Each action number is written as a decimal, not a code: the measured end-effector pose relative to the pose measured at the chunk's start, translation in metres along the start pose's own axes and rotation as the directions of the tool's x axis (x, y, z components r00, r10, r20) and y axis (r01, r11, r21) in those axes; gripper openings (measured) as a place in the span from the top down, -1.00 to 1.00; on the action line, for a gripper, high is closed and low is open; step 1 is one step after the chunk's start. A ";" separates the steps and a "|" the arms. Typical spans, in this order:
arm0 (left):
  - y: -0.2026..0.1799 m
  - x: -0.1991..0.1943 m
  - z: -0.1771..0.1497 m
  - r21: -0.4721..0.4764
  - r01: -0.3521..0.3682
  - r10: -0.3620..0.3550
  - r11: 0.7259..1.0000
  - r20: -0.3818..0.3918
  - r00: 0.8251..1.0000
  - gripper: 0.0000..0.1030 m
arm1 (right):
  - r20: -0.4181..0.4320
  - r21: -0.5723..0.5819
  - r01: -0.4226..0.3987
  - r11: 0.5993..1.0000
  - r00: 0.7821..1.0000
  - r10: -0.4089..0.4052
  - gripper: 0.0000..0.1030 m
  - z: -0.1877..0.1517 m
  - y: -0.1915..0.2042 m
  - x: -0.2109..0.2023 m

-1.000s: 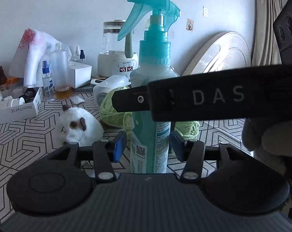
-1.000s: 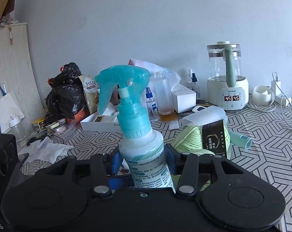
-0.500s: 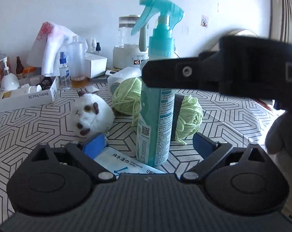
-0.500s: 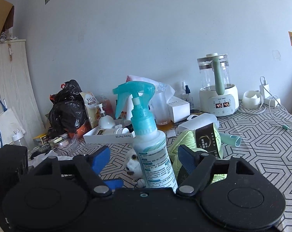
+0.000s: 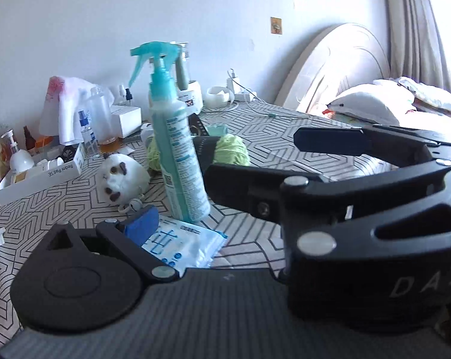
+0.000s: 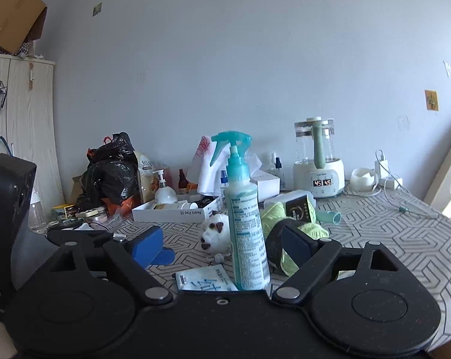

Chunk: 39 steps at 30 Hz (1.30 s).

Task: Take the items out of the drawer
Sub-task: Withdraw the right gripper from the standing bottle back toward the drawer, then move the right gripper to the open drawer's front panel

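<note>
Patterned table [image 6: 389,239]: bottle [image 6: 246,233] stands upright, released.
Right gripper [image 6: 222,246] nearer, jaws opening around it, untouched; left gripper [image 5: 213,218] fully open, empty.

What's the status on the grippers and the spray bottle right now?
Left gripper open, empty. Right gripper opening, pads clear of the spray bottle, which stands upright on the table. Wipes packet at its base, yarn behind.
</note>
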<state>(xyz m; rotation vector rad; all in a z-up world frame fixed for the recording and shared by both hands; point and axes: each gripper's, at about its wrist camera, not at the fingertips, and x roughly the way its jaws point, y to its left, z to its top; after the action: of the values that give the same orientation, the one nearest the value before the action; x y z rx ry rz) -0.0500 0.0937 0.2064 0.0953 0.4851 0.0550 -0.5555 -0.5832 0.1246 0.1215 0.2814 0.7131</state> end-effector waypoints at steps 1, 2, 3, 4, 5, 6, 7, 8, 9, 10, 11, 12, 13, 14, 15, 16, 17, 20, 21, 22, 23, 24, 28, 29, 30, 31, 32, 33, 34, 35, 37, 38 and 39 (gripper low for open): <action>-0.005 -0.001 -0.002 -0.002 0.030 -0.030 1.000 -0.007 1.000 -1.00 | -0.007 0.024 0.004 1.000 1.000 -0.004 -0.74 -0.004 -0.004 -0.007; -0.010 0.000 -0.004 -0.008 0.064 -0.064 0.998 -0.020 0.998 -1.00 | -0.009 0.047 0.015 0.999 1.000 -0.015 -0.74 -0.008 -0.008 -0.013; -0.016 0.001 -0.007 -0.007 0.082 -0.083 0.997 -0.038 0.996 -1.00 | -0.013 0.070 0.026 0.997 1.000 -0.025 -0.74 -0.011 -0.013 -0.020; -0.021 0.002 -0.009 -0.007 0.101 -0.101 0.995 -0.055 0.993 -1.00 | -0.022 0.094 0.039 0.995 0.999 -0.037 -0.74 -0.016 -0.017 -0.026; -0.026 0.003 -0.012 -0.008 0.121 -0.121 0.993 -0.073 0.990 -1.00 | -0.035 0.114 0.049 0.992 0.998 -0.046 -0.74 -0.021 -0.021 -0.030; -0.032 0.003 -0.014 -0.011 0.151 -0.152 0.988 -0.094 0.984 -1.00 | -0.041 0.140 0.062 0.988 0.998 -0.057 -0.74 -0.026 -0.026 -0.037; -0.039 0.003 -0.016 -0.011 0.182 -0.182 0.983 -0.113 0.977 -1.00 | -0.047 0.167 0.075 0.983 0.997 -0.068 -0.76 -0.031 -0.032 -0.043; -0.047 0.002 -0.019 0.008 0.213 -0.210 0.977 -0.121 0.970 -0.99 | -0.048 0.192 0.082 0.978 0.996 -0.074 -0.79 -0.036 -0.038 -0.049; -0.056 0.002 -0.021 0.028 0.242 -0.237 0.970 -0.130 0.963 -1.00 | -0.053 0.204 0.101 0.974 0.994 -0.092 -0.79 -0.043 -0.043 -0.056; -0.064 0.004 -0.024 0.049 0.264 -0.255 0.963 -0.142 0.956 -1.00 | -0.058 0.217 0.119 0.969 0.992 -0.109 -0.79 -0.051 -0.049 -0.063; -0.070 0.008 -0.027 0.052 0.288 -0.276 0.956 -0.163 0.947 -1.00 | -0.065 0.226 0.135 0.965 0.990 -0.123 -0.79 -0.059 -0.056 -0.068; -0.076 0.013 -0.031 0.053 0.312 -0.297 0.949 -0.185 0.937 -1.00 | -0.074 0.243 0.147 0.959 0.988 -0.133 -0.79 -0.068 -0.063 -0.072; -0.080 0.019 -0.036 0.047 0.333 -0.317 0.942 -0.212 0.924 -1.00 | -0.088 0.266 0.162 0.950 0.986 -0.144 -0.79 -0.075 -0.070 -0.076; -0.083 0.027 -0.042 0.041 0.346 -0.327 0.937 -0.237 0.915 -1.00 | -0.108 0.290 0.177 0.941 0.983 -0.152 -0.79 -0.084 -0.077 -0.078; -0.087 0.035 -0.048 0.035 0.357 -0.336 0.934 -0.262 0.905 -1.00 | -0.128 0.308 0.192 0.932 0.979 -0.160 -0.79 -0.094 -0.083 -0.079; -0.091 0.043 -0.057 0.028 0.360 -0.338 0.933 -0.284 0.897 -1.00 | -0.144 0.319 0.214 0.923 0.974 -0.176 -0.79 -0.103 -0.089 -0.081; -0.093 0.051 -0.065 0.017 0.357 -0.335 0.934 -0.306 0.891 -1.00 | -0.159 0.324 0.241 0.915 0.967 -0.199 -0.79 -0.113 -0.094 -0.083; -0.092 0.075 -0.092 -0.031 0.349 -0.335 0.937 -0.366 0.868 -1.00 | -0.216 0.327 0.334 0.884 0.937 -0.274 -0.79 -0.144 -0.112 -0.084; -0.092 0.085 -0.102 -0.048 0.344 -0.335 0.938 -0.391 0.857 -1.00 | -0.247 0.335 0.363 0.870 0.924 -0.291 -0.79 -0.157 -0.121 -0.085; -0.092 0.095 -0.112 -0.062 0.338 -0.332 0.939 -0.413 0.848 -1.00 | -0.278 0.341 0.392 0.854 0.910 -0.307 -0.79 -0.170 -0.129 -0.085; -0.093 0.104 -0.123 -0.069 0.324 -0.320 0.944 -0.435 0.841 -1.00 | -0.300 0.350 0.415 0.840 0.899 -0.319 -0.79 -0.183 -0.136 -0.086; -0.094 0.114 -0.135 -0.068 0.307 -0.303 0.949 -0.458 0.835 -1.00 | -0.320 0.371 0.432 0.822 0.891 -0.324 -0.79 -0.196 -0.144 -0.086; -0.110 0.143 -0.179 0.021 0.214 -0.175 0.977 -0.505 0.845 -1.00 | -0.442 0.540 0.479 0.692 0.861 -0.252 -0.48 -0.249 -0.173 -0.080; -0.116 0.146 -0.187 0.064 0.214 -0.152 0.975 -0.514 0.844 -1.00 | -0.453 0.574 0.470 0.671 0.864 -0.219 -0.42 -0.259 -0.174 -0.078; -0.120 0.150 -0.190 0.076 0.230 -0.157 0.970 -0.522 0.838 -1.00 | -0.445 0.588 0.454 0.669 0.873 -0.202 -0.40 -0.266 -0.174 -0.075; -0.123 0.154 -0.193 0.086 0.244 -0.163 0.966 -0.531 0.831 -0.99 | -0.436 0.603 0.439 0.667 0.880 -0.185 -0.39 -0.274 -0.173 -0.072; -0.125 0.159 -0.194 0.081 0.248 -0.166 0.965 -0.544 0.822 -1.00 | -0.440 0.594 0.443 0.671 0.878 -0.190 -0.39 -0.278 -0.173 -0.068; -0.127 0.163 -0.196 0.077 0.252 -0.168 0.965 -0.556 0.814 -1.00 | -0.456 0.574 0.454 0.682 0.868 -0.194 -0.39 -0.282 -0.174 -0.063; -0.129 0.166 -0.199 0.084 0.253 -0.163 0.964 -0.565 0.809 -1.00 | -0.460 0.554 0.460 0.694 0.864 -0.206 -0.39 -0.285 -0.177 -0.060; -0.130 0.168 -0.202 0.096 0.248 -0.150 0.964 -0.573 0.806 -1.00 | -0.459 0.540 0.467 0.700 0.861 -0.221 -0.39 -0.288 -0.179 -0.057; -0.133 0.172 -0.210 0.120 0.240 -0.126 0.963 -0.588 0.799 -1.00 | -0.474 0.531 0.481 0.698 0.851 -0.226 -0.35 -0.297 -0.189 -0.052; -0.134 0.176 -0.213 0.123 0.242 -0.123 0.962 -0.600 0.791 -1.00 | -0.480 0.548 0.482 0.684 0.850 -0.215 -0.16 -0.301 -0.195 -0.052; -0.135 0.179 -0.216 0.125 0.245 -0.120 0.961 -0.611 0.782 -0.99 | -0.487 0.568 0.475 0.672 0.852 -0.191 0.10 -0.305 -0.201 -0.051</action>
<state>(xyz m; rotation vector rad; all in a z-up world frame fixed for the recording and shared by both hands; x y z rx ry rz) 0.0107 -0.0100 -0.0809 0.2299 1.1407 -0.1649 -0.5559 -0.7637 -0.1970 0.6156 0.9325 0.2116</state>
